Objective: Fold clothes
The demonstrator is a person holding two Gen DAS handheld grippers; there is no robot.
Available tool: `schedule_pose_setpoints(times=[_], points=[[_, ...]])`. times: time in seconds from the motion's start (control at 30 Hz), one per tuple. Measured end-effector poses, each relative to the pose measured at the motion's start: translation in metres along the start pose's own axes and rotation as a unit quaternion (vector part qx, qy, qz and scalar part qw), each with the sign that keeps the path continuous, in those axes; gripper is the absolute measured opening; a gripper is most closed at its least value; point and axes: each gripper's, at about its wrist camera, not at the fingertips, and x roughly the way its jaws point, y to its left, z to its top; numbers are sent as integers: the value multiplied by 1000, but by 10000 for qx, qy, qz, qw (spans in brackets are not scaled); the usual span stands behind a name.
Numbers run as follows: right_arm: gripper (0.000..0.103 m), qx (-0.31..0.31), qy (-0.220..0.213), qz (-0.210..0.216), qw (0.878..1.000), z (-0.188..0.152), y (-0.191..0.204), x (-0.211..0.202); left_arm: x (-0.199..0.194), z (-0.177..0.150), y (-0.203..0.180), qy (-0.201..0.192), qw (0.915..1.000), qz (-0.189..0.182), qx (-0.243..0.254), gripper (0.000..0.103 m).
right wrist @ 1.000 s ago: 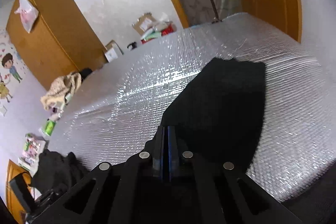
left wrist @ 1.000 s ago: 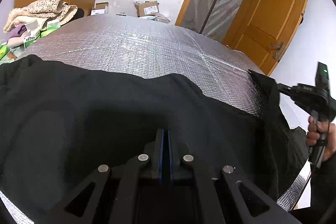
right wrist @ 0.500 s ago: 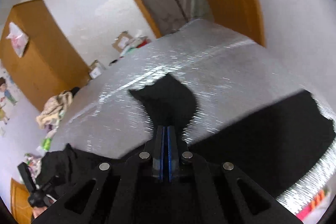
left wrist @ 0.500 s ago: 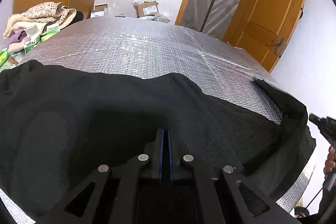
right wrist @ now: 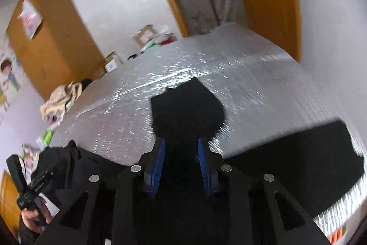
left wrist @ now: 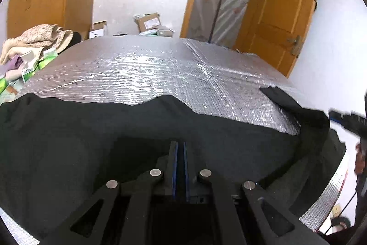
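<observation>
- My left gripper (left wrist: 180,148) has its two blue-lined fingers (left wrist: 173,167) pressed together, only a thin dark slit between them, and they are pinching the black garment (left wrist: 91,141) at its near edge
- The black cloth bunches right up around those fingertips and spreads away from them across the near part of the silver quilted surface (left wrist: 149,70), reaching from the left edge towards the right edge
- At the right edge of the surface, in my left wrist view, a narrow flap of the garment lies turned back over the silver, with my other tool (left wrist: 348,118) blurred just beside it
- My right gripper (right wrist: 181,148) has just been opening: its fingers (right wrist: 159,164) now stand apart with a clear gap
- A dark fold of the garment (right wrist: 187,107) sits between and just ahead of those spread fingers; the pads do not press on it, though the picture is smeared and I cannot tell whether the cloth brushes them
- A second black stretch of the garment lies along the near right edge of the surface in my right wrist view
- At the near left corner of that view my left hand (right wrist: 34,217) grips its tool's handle beside more black cloth
- The far half of the silver surface is bare of cloth
</observation>
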Motion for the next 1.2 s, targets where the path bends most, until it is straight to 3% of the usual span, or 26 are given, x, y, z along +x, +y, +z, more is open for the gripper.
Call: schedule_pose_setpoints(times=[0.2,0.3,0.37,0.6,0.83,0.97,1.2], points=[[33,-954,581,-212,9935,14,29,53,7,-3,-3,145,9999,7,50,3],[30,-1067,779,-333,9907,12,28,69,8,-5,-3,166,9999,-35,2,3],[5,-887,660,-275,9935,11,19,66,8,-6,0,170,9998,-98,-65,3],[5,63,135,-18,9999,2,-20,21,10,-4,4,199,9994,-230,-172,3],[5,544,-172,-246,9981,-21,-36,-20,11,-3,5,196,9992,-287,-200,3],[5,739,-6,-438,9963,-38,-55,-28,6,-2,-2,167,9997,-196,5,3],[9,604,328,-583,9959,-50,-60,-22,-14,0,-45,60,9943,-915,541,3]])
